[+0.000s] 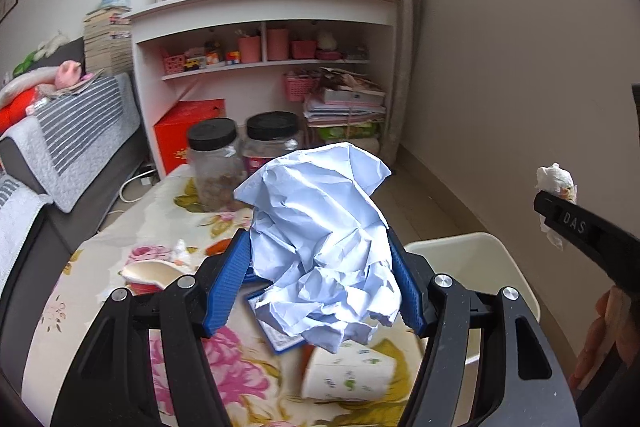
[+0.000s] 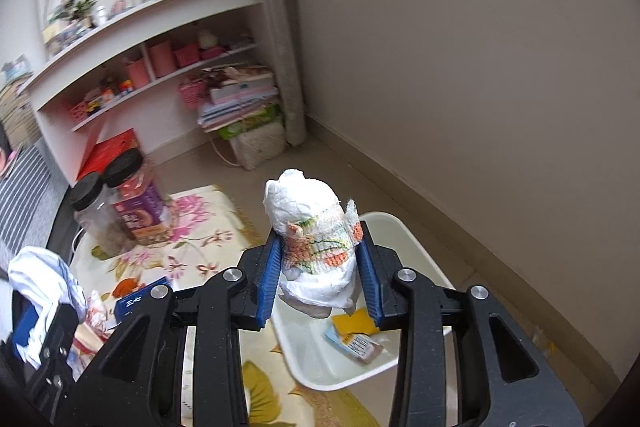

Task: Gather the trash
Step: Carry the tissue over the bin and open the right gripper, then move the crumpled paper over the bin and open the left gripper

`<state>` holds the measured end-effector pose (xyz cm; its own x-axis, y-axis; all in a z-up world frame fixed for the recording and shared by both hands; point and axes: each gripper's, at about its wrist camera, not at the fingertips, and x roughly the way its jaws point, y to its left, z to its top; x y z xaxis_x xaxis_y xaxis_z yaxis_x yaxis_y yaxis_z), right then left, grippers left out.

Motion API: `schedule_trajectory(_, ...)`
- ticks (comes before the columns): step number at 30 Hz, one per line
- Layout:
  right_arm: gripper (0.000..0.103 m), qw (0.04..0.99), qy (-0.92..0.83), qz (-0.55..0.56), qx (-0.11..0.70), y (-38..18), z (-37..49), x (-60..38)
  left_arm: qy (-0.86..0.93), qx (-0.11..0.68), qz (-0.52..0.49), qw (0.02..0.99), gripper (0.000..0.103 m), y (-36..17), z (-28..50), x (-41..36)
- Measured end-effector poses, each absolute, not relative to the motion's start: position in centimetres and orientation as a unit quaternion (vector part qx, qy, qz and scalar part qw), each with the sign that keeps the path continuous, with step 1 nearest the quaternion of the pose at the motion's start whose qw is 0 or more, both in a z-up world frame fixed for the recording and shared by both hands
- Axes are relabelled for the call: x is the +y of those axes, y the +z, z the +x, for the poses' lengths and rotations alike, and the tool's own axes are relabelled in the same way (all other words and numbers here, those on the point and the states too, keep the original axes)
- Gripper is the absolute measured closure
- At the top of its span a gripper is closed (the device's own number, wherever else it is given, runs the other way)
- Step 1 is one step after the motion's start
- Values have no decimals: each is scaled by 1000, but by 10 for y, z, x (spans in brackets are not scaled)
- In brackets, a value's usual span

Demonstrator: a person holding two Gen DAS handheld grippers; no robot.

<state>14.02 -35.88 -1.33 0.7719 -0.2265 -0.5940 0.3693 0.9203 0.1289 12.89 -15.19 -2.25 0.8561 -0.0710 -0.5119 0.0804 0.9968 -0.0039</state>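
Note:
My left gripper [image 1: 320, 247] is shut on a large crumpled pale blue paper [image 1: 324, 239], held above the floral table [image 1: 224, 359]. It also shows in the right wrist view [image 2: 44, 279]. My right gripper [image 2: 318, 259] is shut on a white tissue wad with an orange and green print [image 2: 316, 243], held over the white bin [image 2: 404, 239]. The wad also shows in the left wrist view [image 1: 554, 183], above the bin [image 1: 480, 255]. The bin holds a yellow scrap [image 2: 356, 321] and a small wrapper [image 2: 356, 345].
Two black-lidded jars [image 1: 212, 163] [image 1: 272, 139] stand at the table's far end. A blue box [image 1: 276, 331], a paper cup [image 1: 352, 375], a broken bowl [image 1: 148, 273] and a small wrapper [image 1: 180, 251] lie on the table. A sofa [image 1: 60, 155] is left, shelves [image 1: 264, 39] behind.

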Motion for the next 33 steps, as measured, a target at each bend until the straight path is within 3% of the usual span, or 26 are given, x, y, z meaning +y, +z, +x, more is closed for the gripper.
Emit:
schedule_trajectory(3,66,928,-171,127,307,-15,140,-377,-49,267,16,962,38,-24,128,-172)
schedule_trajectory(8,35,920,-199,140,306,-15,134,-405,-69,273,22,959,38,-23,134,-203)
schedule_trajectory(9,32,920,-204,144,303,-14,131,-410,-73,275,22,958,38,-22,136,-208)
schedule_trajectory(25,22,904,-266,207,261,0,93,-478,-122,305,57,943,38,-38,154,-291)
schedule_trajectory(28,20,904,-269,211,259,1,91,-481,-133,315,55,938,35,-40,160,-299)
schedule_trajectory(30,19,903,-271,212,256,2,90,-480,-145,320,57,935,25,-42,162,-304)
schedule_trajectory(33,16,904,-278,209,250,3,88,-478,-154,324,54,932,22,-41,164,-308)
